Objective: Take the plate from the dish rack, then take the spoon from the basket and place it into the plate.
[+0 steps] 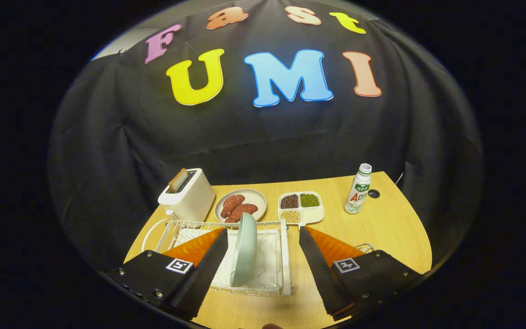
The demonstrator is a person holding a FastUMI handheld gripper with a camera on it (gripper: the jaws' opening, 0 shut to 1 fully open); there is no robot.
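here the tongs (263,237) are released, their two fingers spread wide and gripping nothing, hanging above the near part of the table (381,228). the plate (244,249), pale green, stands on edge in the rack (285,256), in the gap between the two fingers but touching neither; its upper rim reaches about level with the fingertips and its lower rim sits in the rack's wires nearer the tongs. the rack is white wire with a white tray under it, and it lies mostly between the fingers, its left part passing under the left finger (208,260). the right finger (318,265) stands just right of the rack's right rail. a bit of wire shows just beyond the right finger's outer side; whether that is the basket i cannot tell, and the spoon i cannot make out.

beyond the fingertips, just past the rack, a round dish (226,201) holds reddish-brown pieces of meat (238,208). left of it, beyond the left finger, a white toaster (190,198) carries a slice of toast (178,179) sticking up from its slot. right of the dish, just ahead of the right fingertip, a divided tray (311,214) holds dark, green and pale beans in separate compartments. farther right and well apart from the tongs, a white bottle (359,189) stands upright near a dark hole (373,193) in the table.
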